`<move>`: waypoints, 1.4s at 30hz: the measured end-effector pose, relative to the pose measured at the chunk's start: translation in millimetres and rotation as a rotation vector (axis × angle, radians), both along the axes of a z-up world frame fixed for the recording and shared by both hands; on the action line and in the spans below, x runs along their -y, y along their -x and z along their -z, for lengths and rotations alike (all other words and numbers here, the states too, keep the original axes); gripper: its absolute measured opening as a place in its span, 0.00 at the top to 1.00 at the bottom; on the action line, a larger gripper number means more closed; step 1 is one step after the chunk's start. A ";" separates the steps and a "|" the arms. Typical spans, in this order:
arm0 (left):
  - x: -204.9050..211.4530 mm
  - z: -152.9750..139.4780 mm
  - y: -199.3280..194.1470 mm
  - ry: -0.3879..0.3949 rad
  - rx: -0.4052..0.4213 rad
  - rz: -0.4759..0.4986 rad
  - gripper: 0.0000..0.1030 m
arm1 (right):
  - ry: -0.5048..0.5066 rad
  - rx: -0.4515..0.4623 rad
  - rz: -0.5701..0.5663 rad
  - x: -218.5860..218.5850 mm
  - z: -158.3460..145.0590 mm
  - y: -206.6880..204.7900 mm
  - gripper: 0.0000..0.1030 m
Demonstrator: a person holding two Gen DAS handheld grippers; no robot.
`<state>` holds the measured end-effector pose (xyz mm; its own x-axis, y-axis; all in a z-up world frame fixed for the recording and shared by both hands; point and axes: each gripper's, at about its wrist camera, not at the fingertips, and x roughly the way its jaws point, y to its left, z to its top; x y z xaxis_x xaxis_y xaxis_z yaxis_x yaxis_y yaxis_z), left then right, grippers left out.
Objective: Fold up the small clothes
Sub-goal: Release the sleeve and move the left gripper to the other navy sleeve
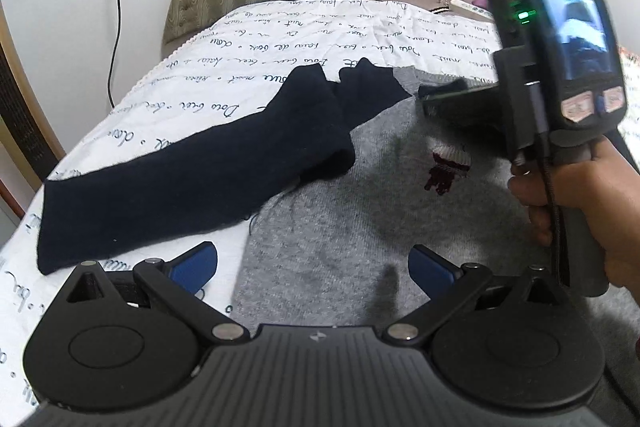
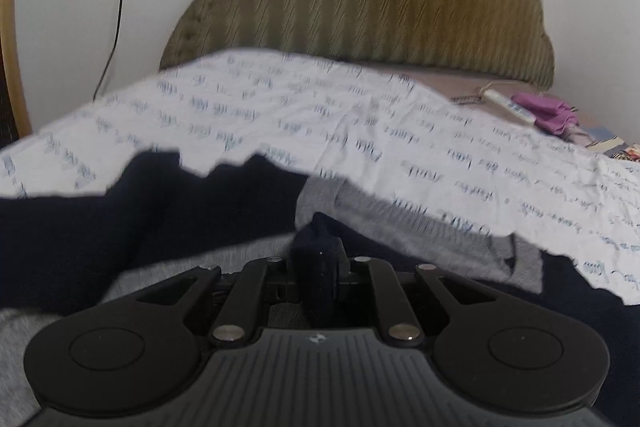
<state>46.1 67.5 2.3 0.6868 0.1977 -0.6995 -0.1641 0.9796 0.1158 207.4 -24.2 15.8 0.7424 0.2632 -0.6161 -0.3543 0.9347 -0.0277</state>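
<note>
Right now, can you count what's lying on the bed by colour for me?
Grey and navy: 1, the sweater
White: 1, the remote
Purple: 1, a crumpled cloth, what it is I cannot tell
Total: 3

Lighting: soft, even, moderately bright indoor light; no glare noted. Shadows: diffuse dark patches cast on the grey sweater (image 1: 340,227). Distortion: strong fisheye bending and dark vignetting seen at frame corners. Blur: left view mostly sharp, handheld device (image 1: 560,67) smeared; right view motion-blurred throughout, bedsheet print (image 2: 320,115) rendered illegible.
</note>
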 end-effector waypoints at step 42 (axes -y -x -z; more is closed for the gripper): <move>-133.4 -11.4 41.7 0.208 0.046 -0.399 0.00 | -0.286 -0.051 -0.116 19.0 -37.0 95.0 0.19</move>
<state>4.4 200.9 13.7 0.6166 0.3117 -0.7229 -0.5344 0.8401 -0.0935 112.3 -43.2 52.8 0.6669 0.5128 -0.5407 -0.4537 0.8550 0.2514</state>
